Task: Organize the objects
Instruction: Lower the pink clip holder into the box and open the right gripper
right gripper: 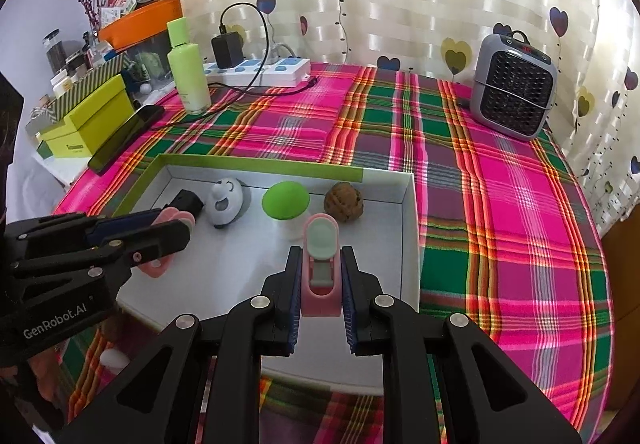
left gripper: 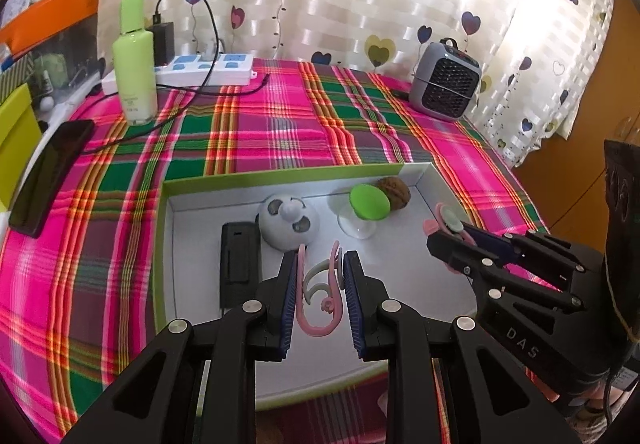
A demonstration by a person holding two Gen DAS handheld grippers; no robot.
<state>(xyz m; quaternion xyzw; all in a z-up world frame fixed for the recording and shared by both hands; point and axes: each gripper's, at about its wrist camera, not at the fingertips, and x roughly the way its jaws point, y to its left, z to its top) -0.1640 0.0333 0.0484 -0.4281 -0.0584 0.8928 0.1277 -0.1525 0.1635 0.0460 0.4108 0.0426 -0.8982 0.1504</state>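
A shallow white box with a green rim [left gripper: 280, 174] [right gripper: 260, 164] lies on the plaid cloth. In it are a black device [left gripper: 239, 268], a round white toy with a face [left gripper: 288, 222] [right gripper: 226, 200], a green mushroom-shaped piece [left gripper: 369, 202] [right gripper: 285, 200] and a walnut [left gripper: 394, 192] [right gripper: 343, 201]. My left gripper [left gripper: 320, 264] [right gripper: 172, 232] hangs over the box, shut on a pink and pale-green hook-shaped piece [left gripper: 318, 296]. To its right, my right gripper [right gripper: 320, 256] [left gripper: 448, 240] is shut on a pink holder with a pale-green oval pad [right gripper: 320, 268], also over the box.
At the back left stand a green bottle [left gripper: 134, 60], a white power strip [left gripper: 208, 70] with a black charger and cable, and a dark phone [left gripper: 52, 176]. A grey heater [right gripper: 514, 90] stands back right. Yellow-green boxes [right gripper: 88, 120] sit off the left edge.
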